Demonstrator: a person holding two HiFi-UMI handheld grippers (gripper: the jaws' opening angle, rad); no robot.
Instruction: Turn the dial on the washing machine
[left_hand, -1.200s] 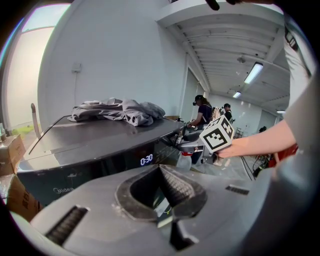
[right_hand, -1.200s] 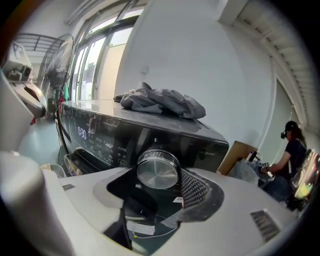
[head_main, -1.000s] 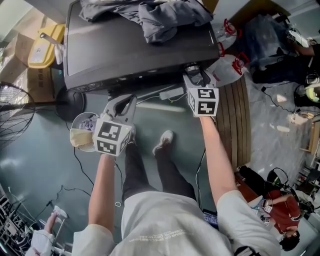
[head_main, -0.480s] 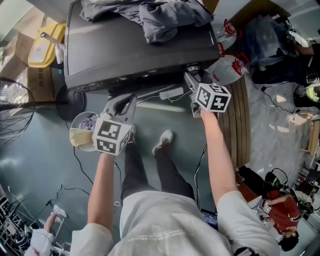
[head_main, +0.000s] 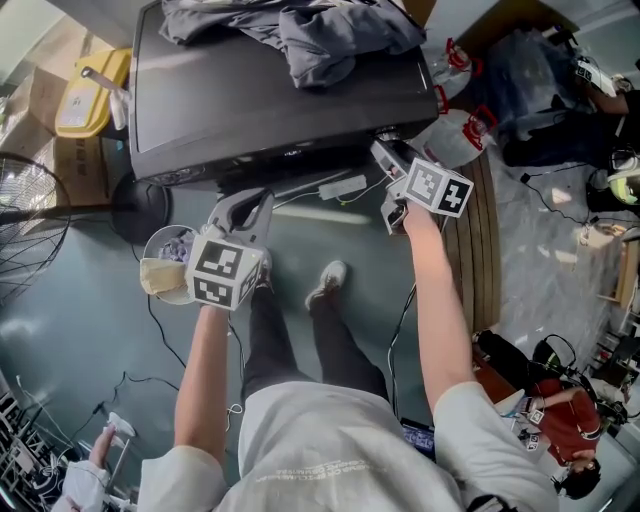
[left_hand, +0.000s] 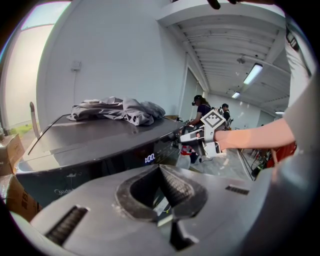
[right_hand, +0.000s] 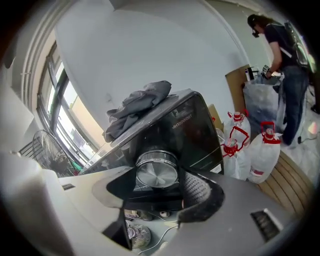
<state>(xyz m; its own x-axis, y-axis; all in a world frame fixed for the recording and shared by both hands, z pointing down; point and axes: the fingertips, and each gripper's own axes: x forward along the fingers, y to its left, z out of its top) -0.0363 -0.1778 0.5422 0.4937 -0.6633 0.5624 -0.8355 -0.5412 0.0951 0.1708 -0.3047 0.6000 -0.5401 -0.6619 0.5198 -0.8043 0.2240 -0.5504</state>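
Washer (head_main: 250, 110): dark, glossy flat top, sits top-centre in the head view. Grey clothes (head_main: 300, 30) are heaped on its back edge. Two white jugs (right_hand: 250, 150) with red caps stand on the floor just beside its right side.

Left gripper (head_main: 245, 203): held low in front of the washer's left half, off the panel. Jaws pinched together at the tips with nothing between them. It points at the front panel, where a small blue-white display (left_hand: 149, 158) is lit.

Right gripper (head_main: 388, 152): up against the washer's front right corner, marker cube canted to the right. Jaws are clamped on the dial (right_hand: 156, 171). The ridged right pad (right_hand: 196, 190) touches the dial's right flank, and the left jaw is dark against the other side.

Dial: round knob on the right end of the black front panel, just under the top edge. Brushed silver face with radial sheen and a bright chrome rim, standing proud of the panel. No pointer mark readable. In the head view it is mostly hidden behind the right gripper.
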